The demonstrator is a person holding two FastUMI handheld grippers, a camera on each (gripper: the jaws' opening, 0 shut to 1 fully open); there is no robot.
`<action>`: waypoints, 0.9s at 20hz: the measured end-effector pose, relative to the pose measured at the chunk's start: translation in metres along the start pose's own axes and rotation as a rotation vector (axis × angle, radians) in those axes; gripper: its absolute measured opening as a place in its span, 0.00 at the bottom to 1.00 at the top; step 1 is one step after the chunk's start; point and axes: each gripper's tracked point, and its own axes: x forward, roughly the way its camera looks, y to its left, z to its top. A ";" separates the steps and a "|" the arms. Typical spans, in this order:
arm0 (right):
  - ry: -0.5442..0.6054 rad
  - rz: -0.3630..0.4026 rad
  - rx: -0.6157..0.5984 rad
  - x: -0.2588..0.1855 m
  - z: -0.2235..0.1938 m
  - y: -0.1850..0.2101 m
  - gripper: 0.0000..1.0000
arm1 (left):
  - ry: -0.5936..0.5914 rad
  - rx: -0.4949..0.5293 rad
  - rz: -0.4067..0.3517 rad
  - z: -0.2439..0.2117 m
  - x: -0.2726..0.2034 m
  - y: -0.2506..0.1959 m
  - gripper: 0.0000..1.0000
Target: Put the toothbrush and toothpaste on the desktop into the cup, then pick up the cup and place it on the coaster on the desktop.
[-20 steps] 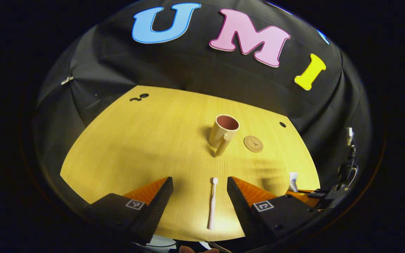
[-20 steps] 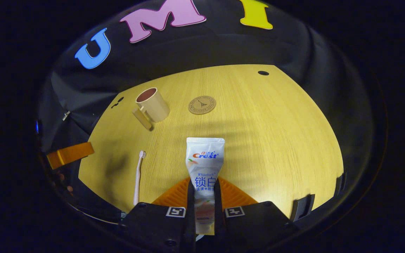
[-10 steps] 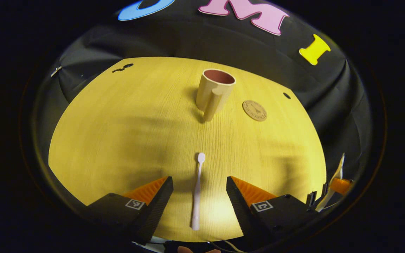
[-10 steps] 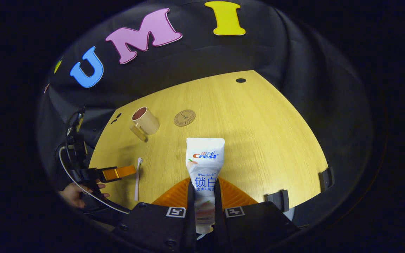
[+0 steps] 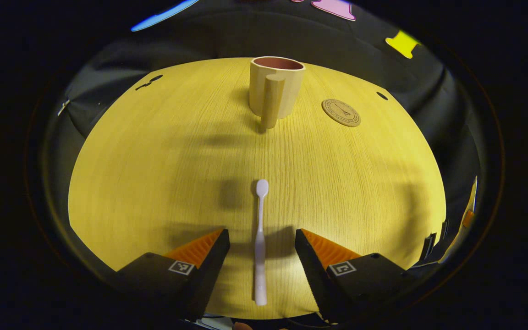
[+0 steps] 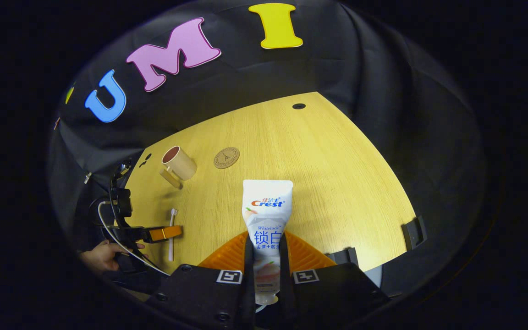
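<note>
Left gripper view: my left gripper point(image 5: 260, 238) spread wide, straddling toothbrush point(image 5: 260, 247) on desk point(image 5: 154, 160), untouched. Right gripper point(image 6: 264, 250) clenched on toothpaste point(image 6: 266, 215). Cup point(image 5: 275, 89) beyond toothbrush, coaster point(image 5: 341, 112) beside cup.

1. Bare desktop point(image 5: 163, 160) lies between the toothbrush point(image 5: 260, 247) and the cup point(image 5: 275, 89).
2. The cup's handle point(image 5: 270, 103) faces the toothbrush.
3. The coaster point(image 5: 341, 112) lies uncovered just beside the cup.
</note>
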 end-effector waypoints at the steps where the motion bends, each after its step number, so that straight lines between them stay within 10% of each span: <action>1: 0.002 0.000 0.003 0.000 -0.001 -0.001 0.25 | 0.004 0.010 0.005 -0.001 0.000 0.001 0.89; 18: 0.006 -0.019 0.031 -0.007 -0.012 -0.004 0.25 | 0.047 0.047 0.047 -0.007 0.002 0.016 0.15</action>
